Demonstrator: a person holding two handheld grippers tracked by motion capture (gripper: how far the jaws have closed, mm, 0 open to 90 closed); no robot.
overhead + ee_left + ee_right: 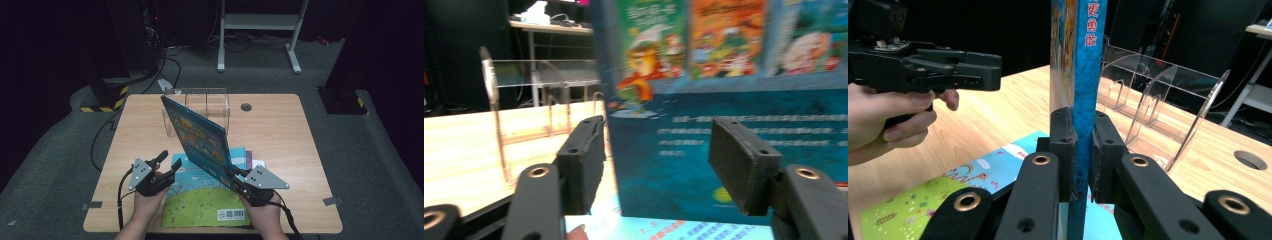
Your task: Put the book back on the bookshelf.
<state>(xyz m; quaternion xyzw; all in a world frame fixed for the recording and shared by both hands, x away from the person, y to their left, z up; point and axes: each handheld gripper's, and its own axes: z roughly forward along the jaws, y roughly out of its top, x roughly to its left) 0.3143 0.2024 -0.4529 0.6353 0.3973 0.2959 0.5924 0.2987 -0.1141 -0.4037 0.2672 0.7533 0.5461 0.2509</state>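
Your right gripper (1080, 150) has its two black jaws pressed on the lower corner of the thin blue picture book (1079, 75), one pad on each cover, with the spine edge rising straight up from between them. In the high view that same book (200, 137) stands tilted on edge above your right gripper (239, 181), its illustrated cover slanting away toward the far side of the table.

Your left gripper (659, 160) has its jaws standing partly apart, with nothing pinched between them. Looking along those jaws, the blue book's back cover (744, 125) fills the space ahead of them and beyond the right-hand pad; the pads do not touch it. In the high view your left gripper (167, 167) sits just to the left of the raised book, apart from it.

Below both sets of jaws lies a second flat picture book with a green and light-blue cover (202, 197), resting on the light wooden table (280, 135). Its corner shows under your right jaws (963, 185).

Beyond the raised book, ahead of your right jaws and to their right, stands the clear acrylic divided rack (1158, 100); it sits near the table's far edge (210, 102) in the high view, and ahead of your left-hand pad (539, 100) in the left gripper view.
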